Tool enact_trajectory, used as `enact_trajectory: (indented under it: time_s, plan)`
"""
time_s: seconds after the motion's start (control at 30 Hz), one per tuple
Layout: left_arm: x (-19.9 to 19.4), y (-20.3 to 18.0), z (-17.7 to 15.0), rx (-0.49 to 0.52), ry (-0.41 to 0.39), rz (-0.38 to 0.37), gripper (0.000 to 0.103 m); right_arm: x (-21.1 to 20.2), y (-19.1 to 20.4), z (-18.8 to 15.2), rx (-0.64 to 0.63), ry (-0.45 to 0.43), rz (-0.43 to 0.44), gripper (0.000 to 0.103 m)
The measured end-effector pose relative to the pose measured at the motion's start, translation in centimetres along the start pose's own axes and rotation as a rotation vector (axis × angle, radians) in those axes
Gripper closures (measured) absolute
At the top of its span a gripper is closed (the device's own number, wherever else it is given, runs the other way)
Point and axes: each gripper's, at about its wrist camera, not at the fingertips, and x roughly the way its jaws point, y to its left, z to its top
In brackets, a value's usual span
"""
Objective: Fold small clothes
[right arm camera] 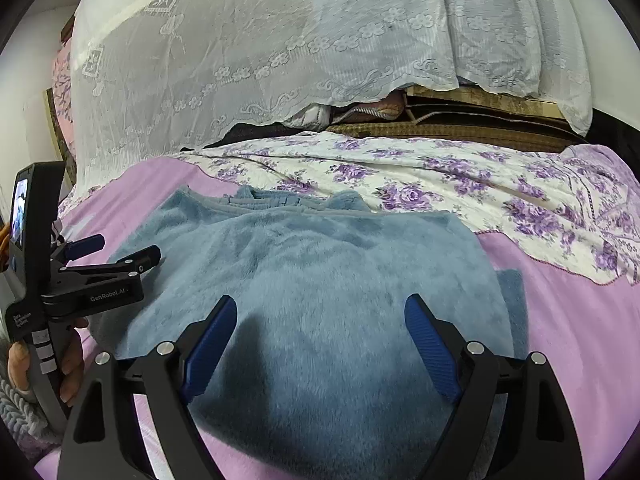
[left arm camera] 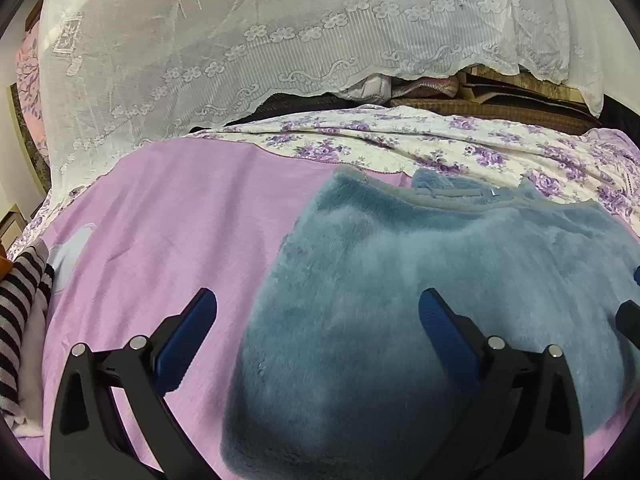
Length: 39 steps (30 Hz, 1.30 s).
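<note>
Fleece top (right arm camera: 304, 264) lies flat, neckline pointing away, long axis sideways; both grippers' fingers (left arm camera: 192, 328) apart.

A lilac bedsheet (left arm camera: 168, 216) covers the bed. Behind it lies a white quilt with purple roses (right arm camera: 420, 184), and a white lace curtain (left arm camera: 248, 28) hangs beyond. Striped fabric (left arm camera: 18, 312) sits at the left edge.

Home bedroom: bedsheet (left arm camera: 160, 208), lace curtain (left arm camera: 200, 60)
</note>
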Motion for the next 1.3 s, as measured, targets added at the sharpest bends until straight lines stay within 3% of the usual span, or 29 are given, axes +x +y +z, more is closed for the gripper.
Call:
enact_trajectory:
  time_s: [0.97,1.3]
  plan:
    - [-5.5,0.7,-2.8,-0.009,-0.054,0.001,0.004,-7.1,-2.0,-4.1,0.123,-0.052,0.01,0.016]
    - [-8.2,-1.4,-2.2,0.021,-0.06,-0.098,0.004,-9.3,-5.0,-5.5,0.258,-0.068,0.013,0.012]
